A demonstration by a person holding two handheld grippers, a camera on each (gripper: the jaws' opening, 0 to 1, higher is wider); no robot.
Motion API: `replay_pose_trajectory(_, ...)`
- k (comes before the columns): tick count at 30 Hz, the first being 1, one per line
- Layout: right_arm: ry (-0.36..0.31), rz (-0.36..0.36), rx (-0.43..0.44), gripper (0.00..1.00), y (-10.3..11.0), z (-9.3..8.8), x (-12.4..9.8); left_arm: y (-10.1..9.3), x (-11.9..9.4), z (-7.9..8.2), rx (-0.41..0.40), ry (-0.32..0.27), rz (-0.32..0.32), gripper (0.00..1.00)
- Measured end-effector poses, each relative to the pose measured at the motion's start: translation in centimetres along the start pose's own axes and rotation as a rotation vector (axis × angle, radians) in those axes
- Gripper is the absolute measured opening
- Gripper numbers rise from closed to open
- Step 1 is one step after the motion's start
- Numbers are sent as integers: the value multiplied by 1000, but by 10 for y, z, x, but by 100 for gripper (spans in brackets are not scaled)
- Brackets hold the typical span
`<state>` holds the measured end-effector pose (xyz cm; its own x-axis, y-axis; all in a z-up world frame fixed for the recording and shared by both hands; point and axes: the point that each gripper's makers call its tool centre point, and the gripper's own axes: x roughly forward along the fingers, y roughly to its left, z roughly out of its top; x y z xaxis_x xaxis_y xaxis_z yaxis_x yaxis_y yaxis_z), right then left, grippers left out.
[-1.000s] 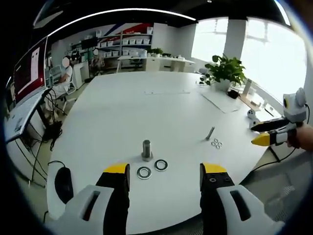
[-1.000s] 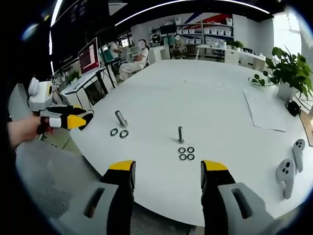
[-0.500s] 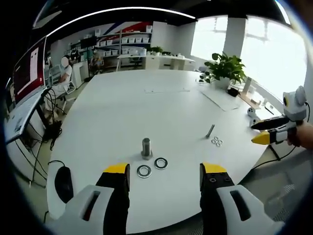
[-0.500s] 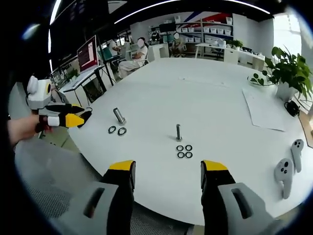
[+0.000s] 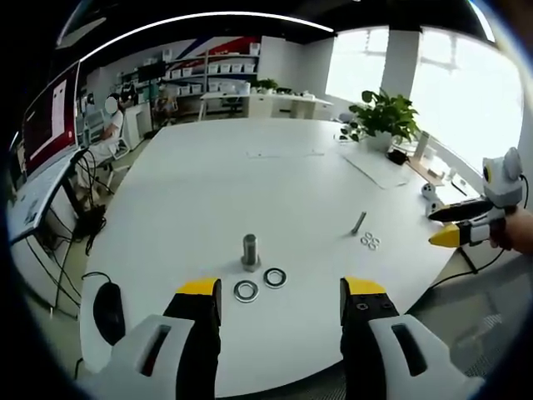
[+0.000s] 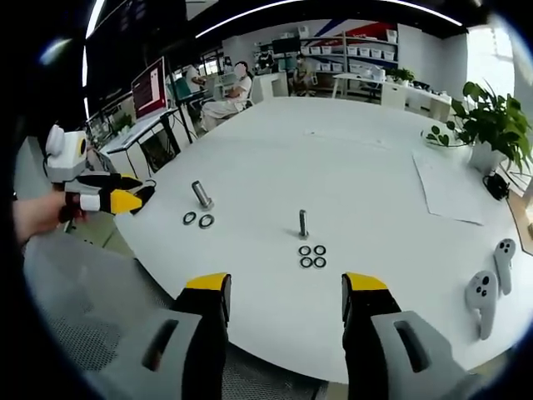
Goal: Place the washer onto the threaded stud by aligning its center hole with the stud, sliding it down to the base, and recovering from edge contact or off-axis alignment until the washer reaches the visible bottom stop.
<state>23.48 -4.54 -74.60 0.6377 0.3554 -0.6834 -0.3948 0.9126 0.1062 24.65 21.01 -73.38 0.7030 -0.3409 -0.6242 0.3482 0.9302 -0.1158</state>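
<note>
White desk [image 5: 250,183] surface spreads under both views, and the hardware on it lies untouched. In the left gripper view the left gripper [image 5: 281,292] hangs at the desk's near edge with its yellow-tipped fingers [image 5: 200,287] wide apart and nothing between them; just ahead a thick threaded stud [image 5: 250,251] stands upright, with two washers [image 5: 259,284] lying flat side by side on the desk close in front of it, apart from the stud. Farther off toward the right gripper [image 5: 444,237], a thinner stud [image 5: 358,223] stands with a small cluster of washers [image 5: 369,242] beside it. In the right gripper view the right gripper [image 6: 284,287] also has its fingers [image 6: 364,284] spread, empty, short of the thin stud [image 6: 303,224] and the four small washers [image 6: 311,256] grouped before it. Two white controllers [image 6: 487,283] lie at the desk's edge, and a potted plant [image 6: 491,121] stands farther back.
</note>
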Motion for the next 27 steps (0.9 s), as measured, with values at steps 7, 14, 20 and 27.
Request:
replay_pose_trajectory(7,7,9,-9,56,3,-2,2,0,1,-2,1,9,1,56)
replay_pose_trajectory(14,11,12,-26,57,5,-2,2,-2,2,-6,12,27,-4,56)
replay_pose_trajectory(20,19,28,-34,57,9,-4,4,-1,3,-9,16,37,0,56)
replay_pose_trajectory(27,31,34,-41,57,10,-6,4,1,3,-11,19,45,6,56)
